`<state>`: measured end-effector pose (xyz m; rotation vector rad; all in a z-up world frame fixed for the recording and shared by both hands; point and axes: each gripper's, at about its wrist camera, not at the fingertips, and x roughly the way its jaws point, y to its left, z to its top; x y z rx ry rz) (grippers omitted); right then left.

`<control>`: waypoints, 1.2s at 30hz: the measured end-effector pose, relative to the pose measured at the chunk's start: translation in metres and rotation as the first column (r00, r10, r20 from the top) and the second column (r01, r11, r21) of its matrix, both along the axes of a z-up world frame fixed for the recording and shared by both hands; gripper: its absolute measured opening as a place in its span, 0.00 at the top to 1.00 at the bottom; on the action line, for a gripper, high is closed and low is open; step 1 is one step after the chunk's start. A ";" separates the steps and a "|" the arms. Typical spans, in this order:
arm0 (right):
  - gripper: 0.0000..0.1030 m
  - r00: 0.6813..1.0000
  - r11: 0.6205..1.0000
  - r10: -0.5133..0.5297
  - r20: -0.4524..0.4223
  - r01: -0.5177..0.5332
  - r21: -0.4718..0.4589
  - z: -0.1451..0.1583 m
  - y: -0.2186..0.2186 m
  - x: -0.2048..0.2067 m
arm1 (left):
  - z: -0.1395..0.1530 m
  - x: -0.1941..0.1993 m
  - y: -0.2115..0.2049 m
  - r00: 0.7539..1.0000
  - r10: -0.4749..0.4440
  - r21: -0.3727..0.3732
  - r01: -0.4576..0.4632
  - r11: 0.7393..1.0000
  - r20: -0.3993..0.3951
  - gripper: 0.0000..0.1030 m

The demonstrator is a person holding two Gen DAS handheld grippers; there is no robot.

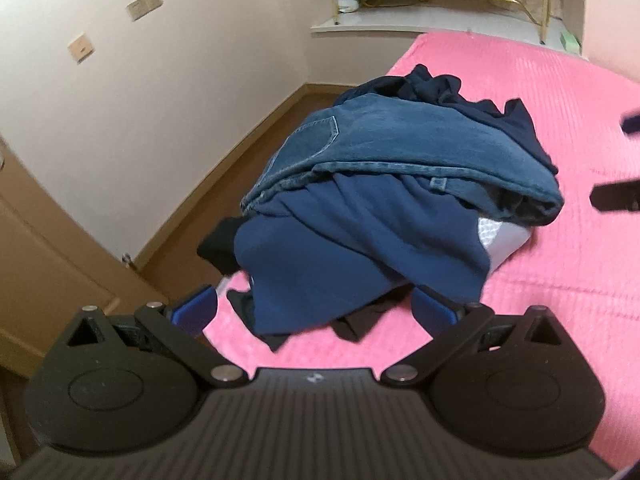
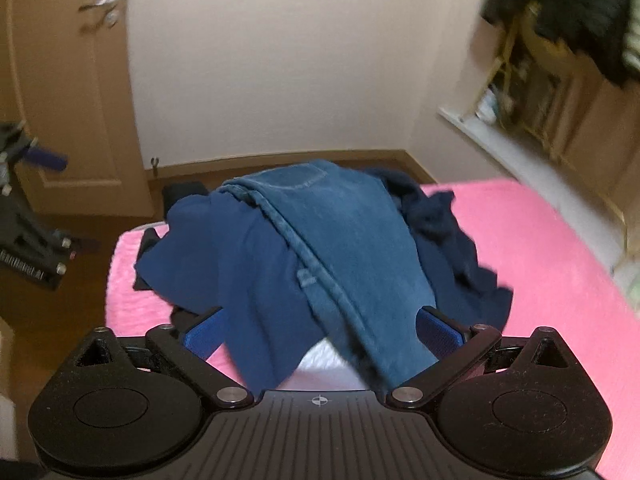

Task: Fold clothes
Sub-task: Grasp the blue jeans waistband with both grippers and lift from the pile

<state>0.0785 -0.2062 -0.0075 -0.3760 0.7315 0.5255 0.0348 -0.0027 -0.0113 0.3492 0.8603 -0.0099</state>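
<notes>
Bed — pink cover, the largest item I see, beside a brown floor. Clothes pile at the bed's corner: blue jeans draped on top, a navy sweatshirt beneath, darker garments behind, something white showing under the near edge. My left claw — spread wide, holding nothing, near the pile's edge. My right claw — likewise wide, its blue pads either side of the jeans' hanging end.
</notes>
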 end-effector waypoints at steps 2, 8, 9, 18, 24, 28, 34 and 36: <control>0.01 1.000 0.999 0.029 0.010 -0.028 -0.036 -0.007 0.012 0.014 | -0.005 0.015 0.009 1.000 -0.025 0.029 0.025 0.999 0.009 0.01; 0.28 0.994 0.980 0.112 -0.009 -0.112 -0.166 -0.047 0.059 0.070 | -0.038 0.092 0.034 0.981 -0.194 0.083 0.196 0.977 -0.021 0.01; 0.31 0.993 0.972 0.119 -0.023 -0.121 -0.202 -0.059 0.071 0.081 | -0.045 0.106 0.037 0.973 -0.230 0.100 0.232 0.968 -0.024 0.01; 0.51 0.960 0.864 0.268 -0.082 -0.277 -0.420 -0.158 0.137 0.160 | -0.119 0.209 0.052 0.842 -0.539 0.215 0.528 0.821 -0.008 0.01; 0.80 0.963 0.849 0.260 -0.069 -0.262 -0.458 -0.176 0.138 0.187 | -0.155 0.238 0.054 0.752 -0.659 0.250 0.640 0.726 -0.013 0.05; 0.81 0.972 0.864 0.234 -0.038 -0.225 -0.449 -0.172 0.133 0.188 | -0.153 0.250 0.060 0.726 -0.687 0.254 0.660 0.707 0.026 0.19; 0.81 0.967 0.830 0.252 -0.022 -0.228 -0.509 -0.192 0.147 0.201 | -0.158 0.259 0.059 0.655 -0.755 0.298 0.723 0.624 -0.008 0.21; 0.90 0.975 0.852 0.222 -0.027 -0.207 -0.480 -0.186 0.144 0.204 | -0.164 0.261 0.057 0.627 -0.779 0.311 0.745 0.590 -0.024 0.28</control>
